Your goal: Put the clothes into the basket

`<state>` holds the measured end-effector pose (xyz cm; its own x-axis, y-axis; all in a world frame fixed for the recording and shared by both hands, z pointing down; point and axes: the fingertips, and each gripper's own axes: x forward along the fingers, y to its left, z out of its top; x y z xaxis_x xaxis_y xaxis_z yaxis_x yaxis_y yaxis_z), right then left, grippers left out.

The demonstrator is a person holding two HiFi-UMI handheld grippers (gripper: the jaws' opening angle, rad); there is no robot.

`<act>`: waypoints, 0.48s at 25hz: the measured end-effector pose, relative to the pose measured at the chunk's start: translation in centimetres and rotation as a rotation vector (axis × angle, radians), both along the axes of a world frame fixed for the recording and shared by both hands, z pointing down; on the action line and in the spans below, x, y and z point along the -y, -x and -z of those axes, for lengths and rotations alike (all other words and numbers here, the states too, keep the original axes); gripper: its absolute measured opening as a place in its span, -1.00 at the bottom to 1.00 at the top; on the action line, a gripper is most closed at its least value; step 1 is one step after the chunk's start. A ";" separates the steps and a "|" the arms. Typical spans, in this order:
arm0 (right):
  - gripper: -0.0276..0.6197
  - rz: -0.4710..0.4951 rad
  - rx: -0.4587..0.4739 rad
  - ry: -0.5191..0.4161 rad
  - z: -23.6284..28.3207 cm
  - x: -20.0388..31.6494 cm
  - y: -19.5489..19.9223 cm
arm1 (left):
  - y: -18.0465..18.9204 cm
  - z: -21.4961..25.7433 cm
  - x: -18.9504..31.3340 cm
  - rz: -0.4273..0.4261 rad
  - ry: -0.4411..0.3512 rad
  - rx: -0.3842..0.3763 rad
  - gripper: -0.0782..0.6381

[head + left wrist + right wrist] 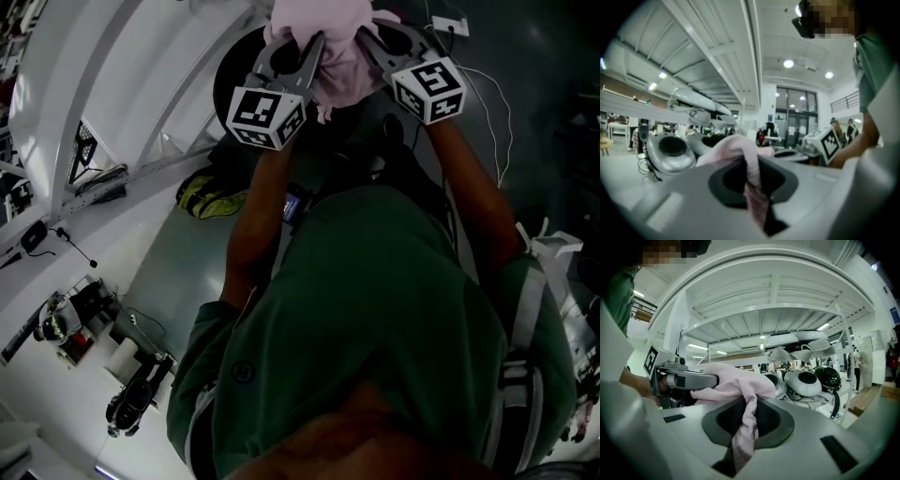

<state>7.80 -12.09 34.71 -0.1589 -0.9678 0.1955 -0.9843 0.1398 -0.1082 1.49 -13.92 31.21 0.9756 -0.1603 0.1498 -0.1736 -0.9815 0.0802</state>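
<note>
Out ahead of the green shirt [375,309], clear above the floor [178,272], holding the left claw [314,45] and the right claw [364,39] close side by side, marker cubes nearest the body and tips pointing away. Gripping one pink garment [339,56] with both claws at once. Clamping the left claw's jaws nearly together on a twisted fold of the cloth, with that fold running down into the narrow slot between them and the rest bunching up over the tips. Clamping the right claw's jaws the same way, almost closed, on another fold, with the cloth draping across toward the left claw. Holding the garment up in the air, off every surface, bunched between and beyond the two pairs of tips. Hanging it over a dark round shape [234,70] just beneath the left claw, too dim to tell whether a basket. Standing over a floor bearing a yellow-green bundle [211,197] beside a white slanted frame [122,84], and thin white cables [492,103] trailing on the right claw's side.
</note>
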 end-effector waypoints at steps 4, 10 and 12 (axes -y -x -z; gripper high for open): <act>-0.77 -0.057 0.014 0.006 -0.2 -3.0 -4.3 | -4.5 -0.1 -2.5 -0.057 0.003 0.013 -0.69; -0.77 -0.107 0.030 0.012 -1.4 -6.1 -11.5 | -11.8 -1.3 -5.4 -0.112 0.007 0.048 -0.69; -0.77 -0.121 0.039 0.021 -2.0 -6.9 -13.9 | -14.4 -1.9 -6.2 -0.123 0.011 0.064 -0.69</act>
